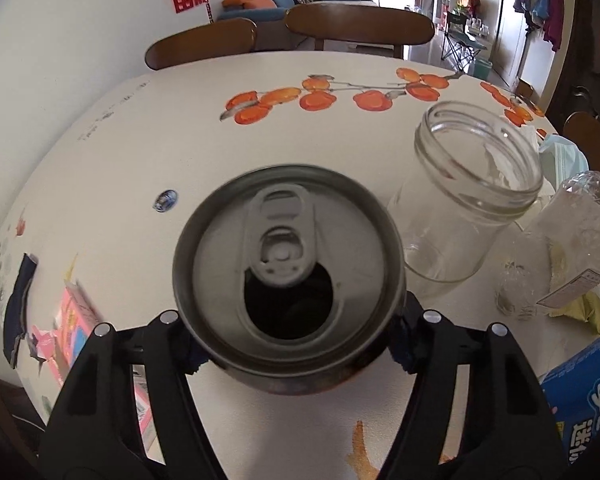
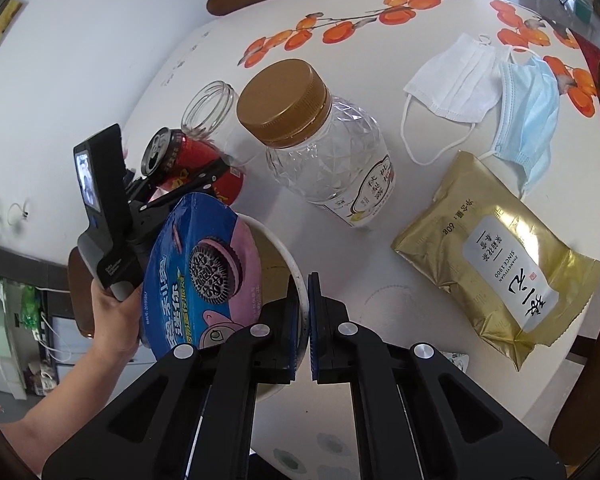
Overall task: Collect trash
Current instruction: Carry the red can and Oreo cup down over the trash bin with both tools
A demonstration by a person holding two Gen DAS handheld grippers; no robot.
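My left gripper is shut on an opened red drink can, held above the table with its open top toward the camera. In the right wrist view the same can sits in the left gripper beside an empty glass jar. My right gripper is shut on the edge of a blue Oreo cookie box, held over a white bin rim. On the table lie a clear plastic jar with a gold lid, a gold tea pouch, a white mask and a blue mask.
The round white table has an orange fruit print. The glass jar stands right of the can in the left wrist view. A pink carton and a dark scrap lie at the left edge. Wooden chairs stand behind.
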